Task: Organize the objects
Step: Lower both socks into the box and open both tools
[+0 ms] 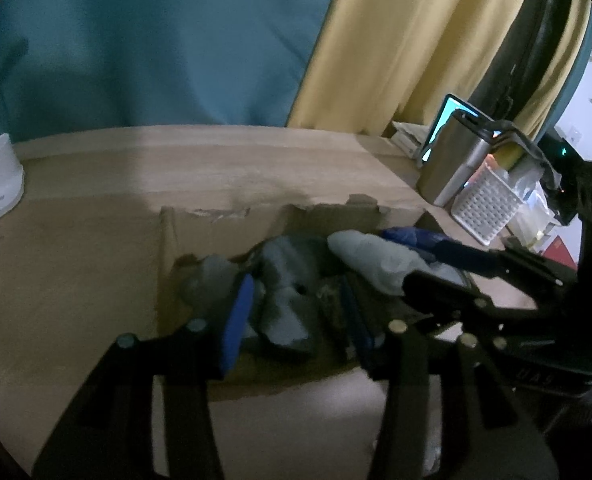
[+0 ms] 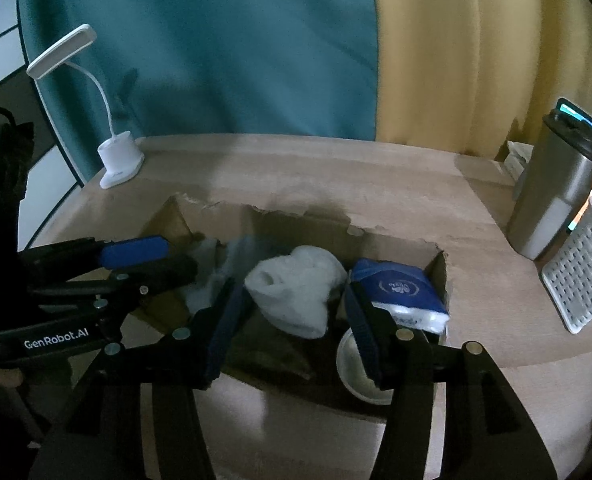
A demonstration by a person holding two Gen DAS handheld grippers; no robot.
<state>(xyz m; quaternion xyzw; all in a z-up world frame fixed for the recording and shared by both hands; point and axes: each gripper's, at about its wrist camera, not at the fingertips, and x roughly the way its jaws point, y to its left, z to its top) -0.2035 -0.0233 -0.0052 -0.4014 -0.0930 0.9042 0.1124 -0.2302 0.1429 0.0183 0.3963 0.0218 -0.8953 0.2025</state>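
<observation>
Wooden table (image 2: 336, 184) carries our torn cardboard box (image 2: 440, 276), and we judge the sorting well along, since a white sock (image 2: 296, 292), a grey sock (image 1: 283, 280), a blue tissue pack (image 2: 400, 292) and a small cup (image 2: 352, 364) already lie inside. Our left gripper (image 1: 296, 320) and right gripper (image 2: 291, 320) hang over it, jaws apart, gripping nothing.

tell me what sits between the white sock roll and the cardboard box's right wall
A blue tissue pack lies between the white sock roll and the cardboard box's right wall. The right wrist view shows this most clearly.
</observation>
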